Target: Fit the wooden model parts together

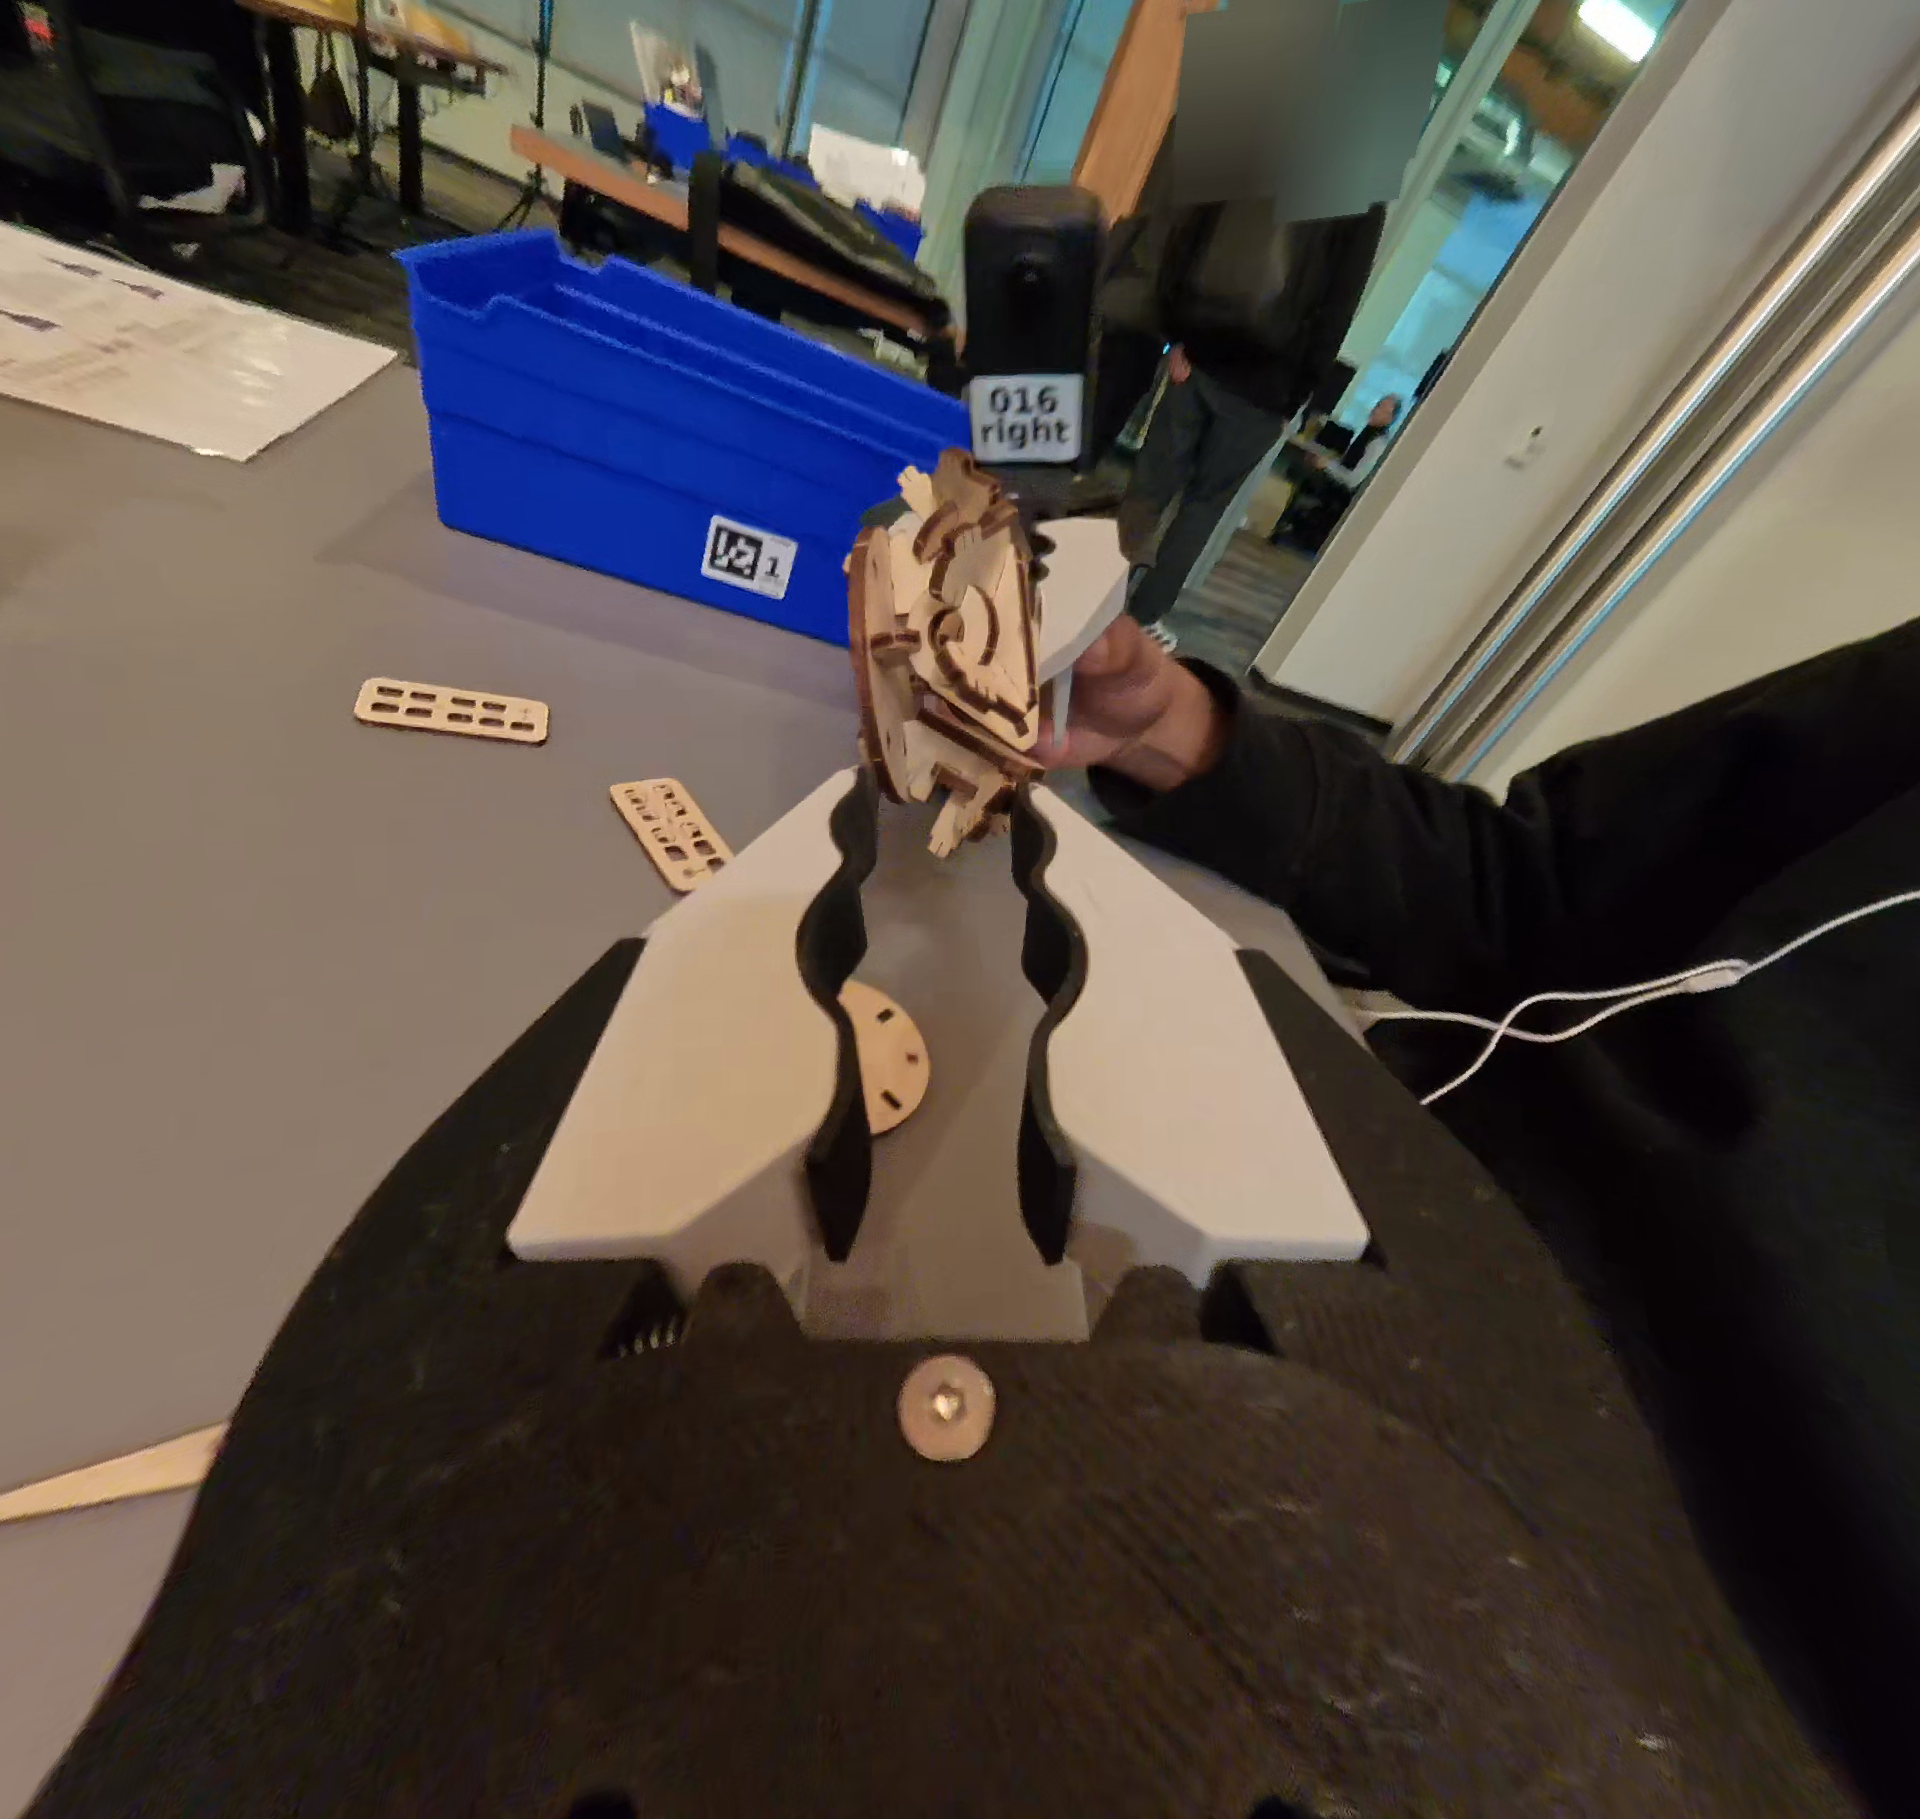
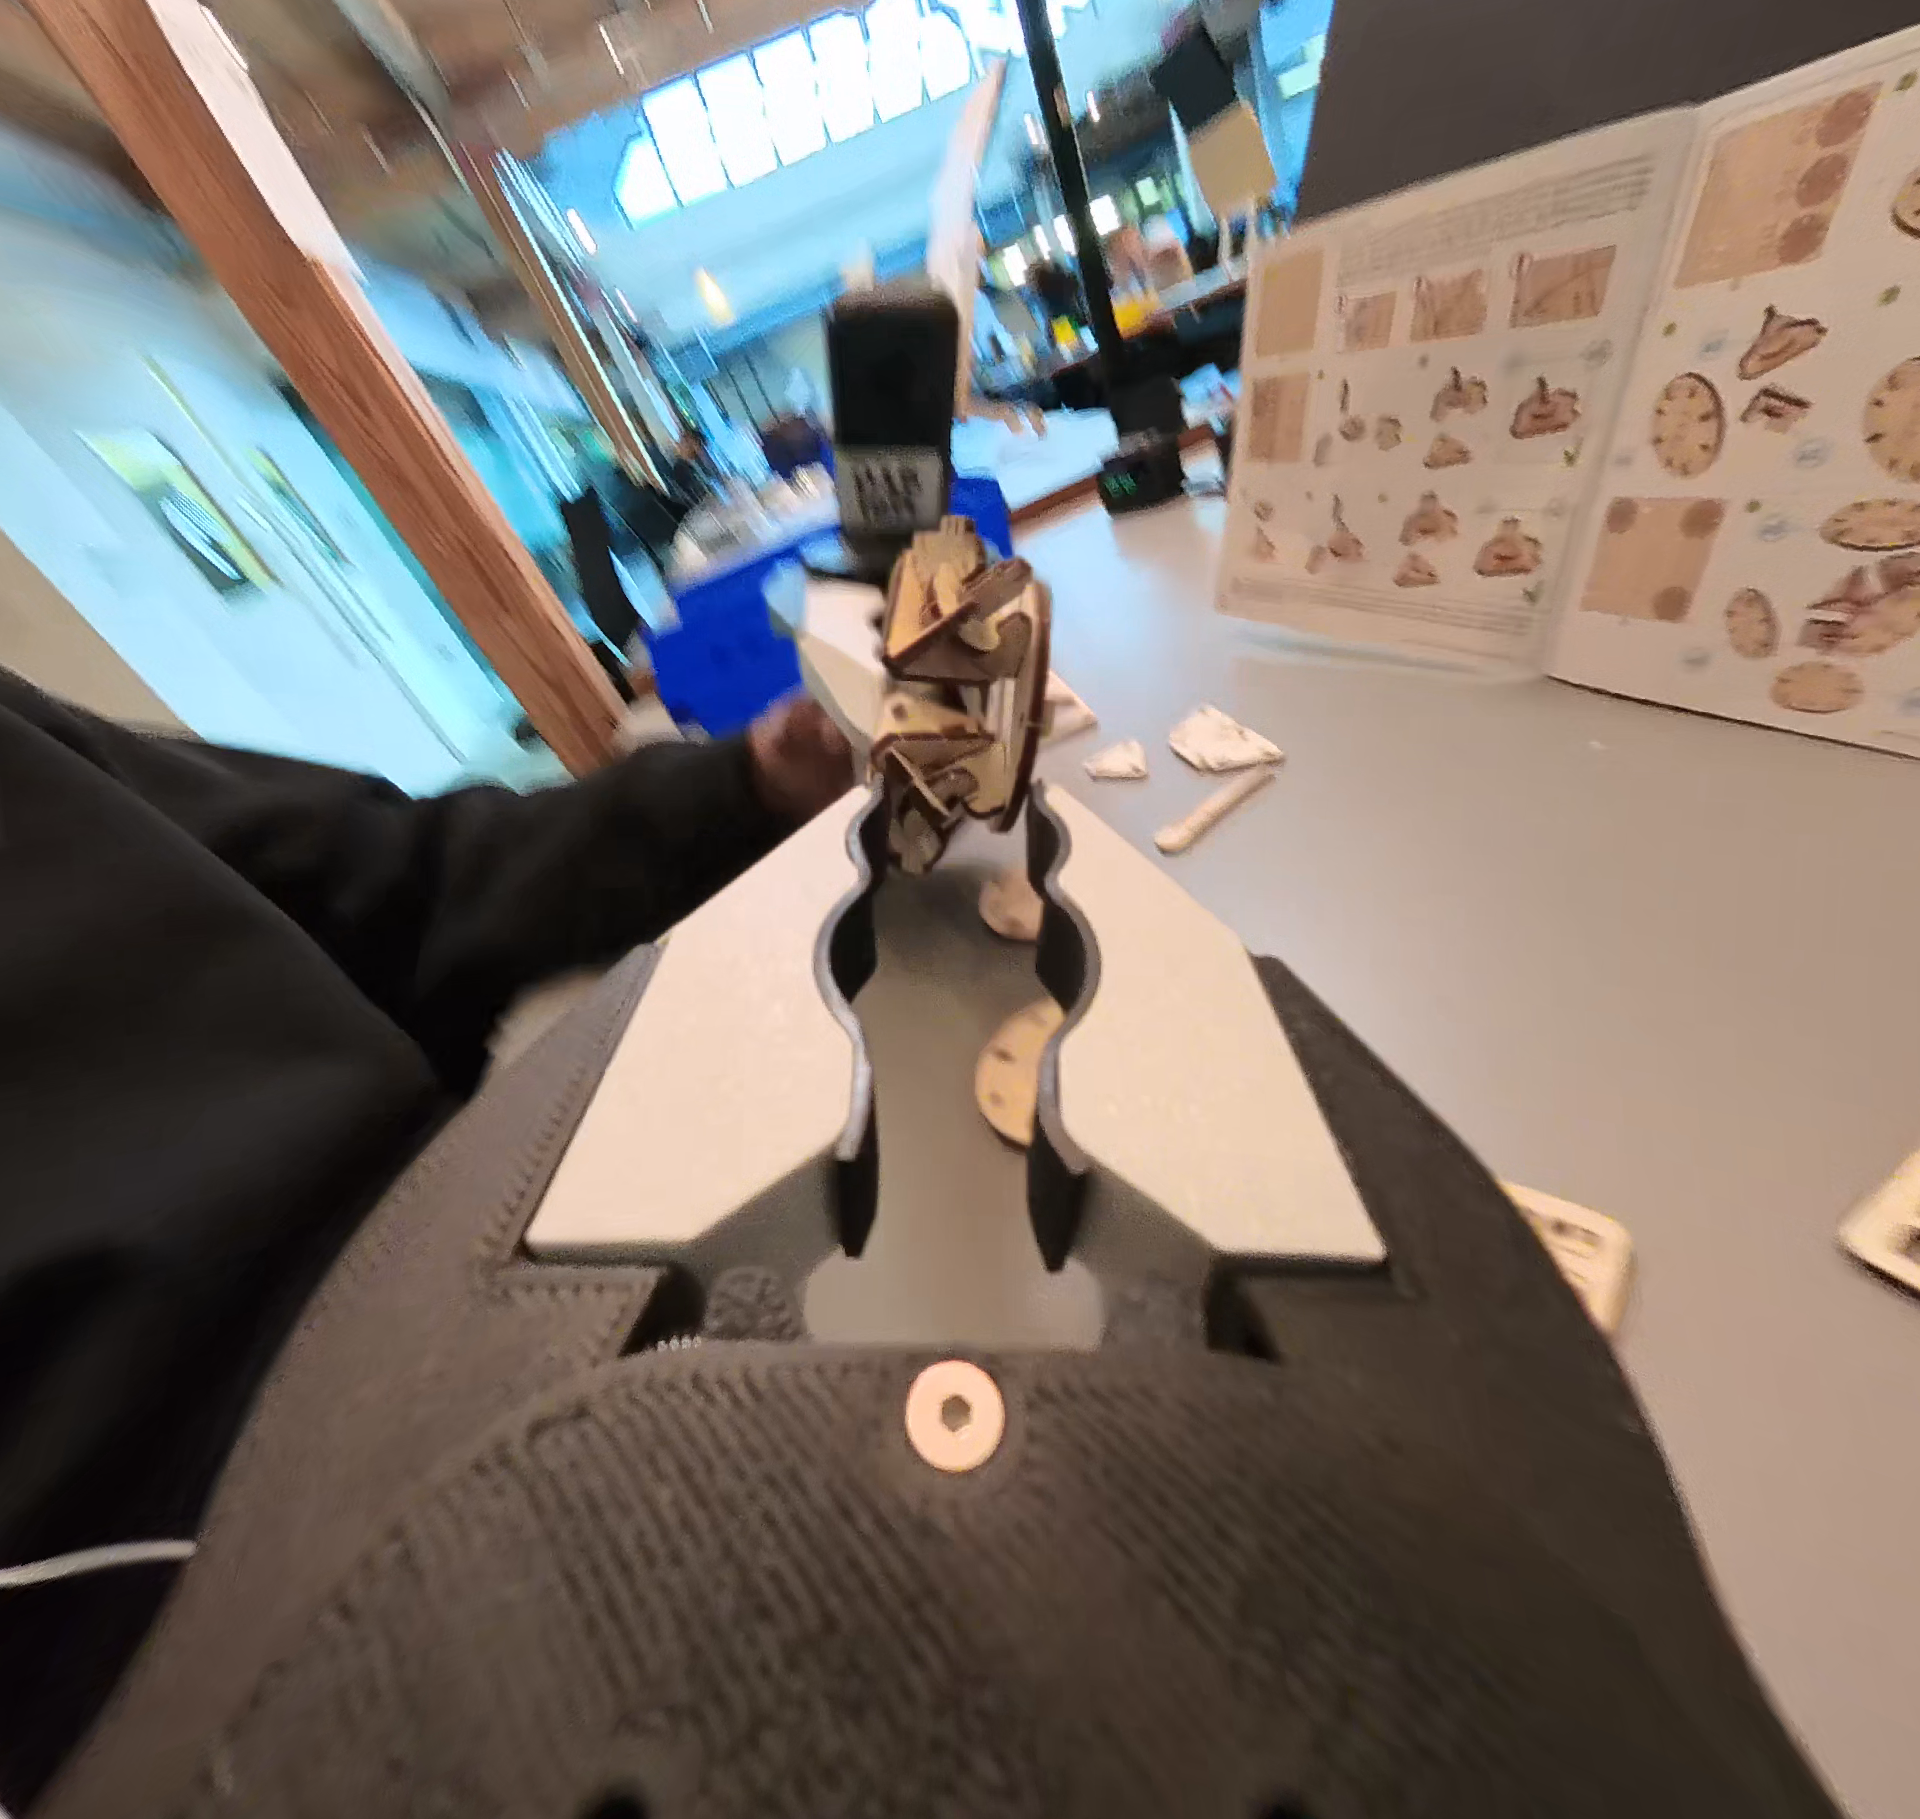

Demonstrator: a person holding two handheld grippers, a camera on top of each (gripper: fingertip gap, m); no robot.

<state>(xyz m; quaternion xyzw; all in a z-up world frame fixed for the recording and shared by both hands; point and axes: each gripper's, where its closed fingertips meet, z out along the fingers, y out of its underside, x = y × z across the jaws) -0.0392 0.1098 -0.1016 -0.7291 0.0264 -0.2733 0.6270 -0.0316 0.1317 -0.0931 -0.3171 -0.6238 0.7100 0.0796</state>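
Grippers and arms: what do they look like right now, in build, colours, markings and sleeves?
Both grippers, left gripper and right gripper, share one build: textured black body, light grey wedge fingers, wavy black pads, one silver screw. Each carries a black camera block with a white label. Sleeves are black; a thin white cable crosses one.

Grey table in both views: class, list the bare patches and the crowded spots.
Bare: grey table left of the two slotted wooden strips, before the blue bin; and the stretch between the instruction booklet and nearer wooden pieces. Crowded: under the wooden model, by the disc.
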